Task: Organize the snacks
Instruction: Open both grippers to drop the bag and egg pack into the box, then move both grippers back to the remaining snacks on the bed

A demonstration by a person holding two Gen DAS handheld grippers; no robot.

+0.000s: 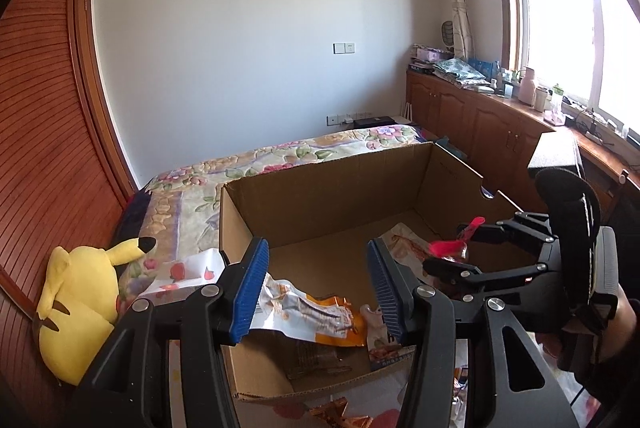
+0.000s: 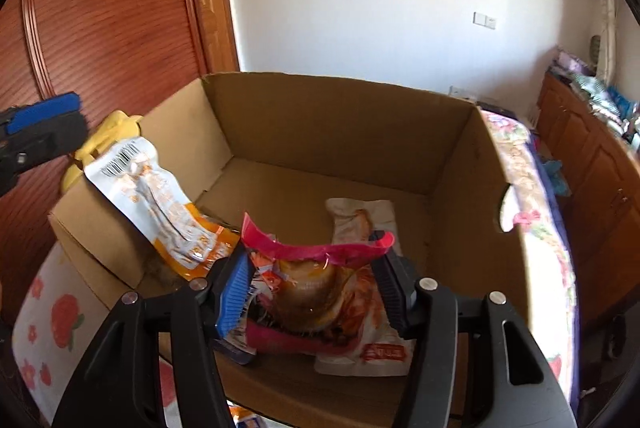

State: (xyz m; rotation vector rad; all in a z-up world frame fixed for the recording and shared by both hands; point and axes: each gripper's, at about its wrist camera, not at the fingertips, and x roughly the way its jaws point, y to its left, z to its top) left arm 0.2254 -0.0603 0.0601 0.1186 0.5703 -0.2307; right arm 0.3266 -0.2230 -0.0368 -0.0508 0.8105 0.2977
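Cardboard box (image 2: pixel 352 132) sits open on the bed (image 1: pixel 280 152), partly filled.

Contents so far: a pale packet (image 2: pixel 360 216) flat on the floor of the box toward the middle; an orange-and-white packet (image 2: pixel 160 204) leaning over the left wall, only half inside; a small packet (image 1: pixel 380 338) near the front edge.

Right tool (image 2: pixel 316 292) is low inside the box with a red-trimmed snack bag (image 2: pixel 320 280) between its fingers. The fingers stand fairly wide at the bag's sides; I cannot tell whether they press on it or have let go. The bag appears to rest on another pack (image 2: pixel 368 352) beneath it.

Left tool (image 1: pixel 316 284) hangs over the near-left corner, fingers apart, nothing held.

Left to do, judging from the edges of both views: at least one wrapper (image 1: pixel 340 414) lies on the bed in front of the box, and the leaning packet wants pushing fully in. Task looks roughly midway.
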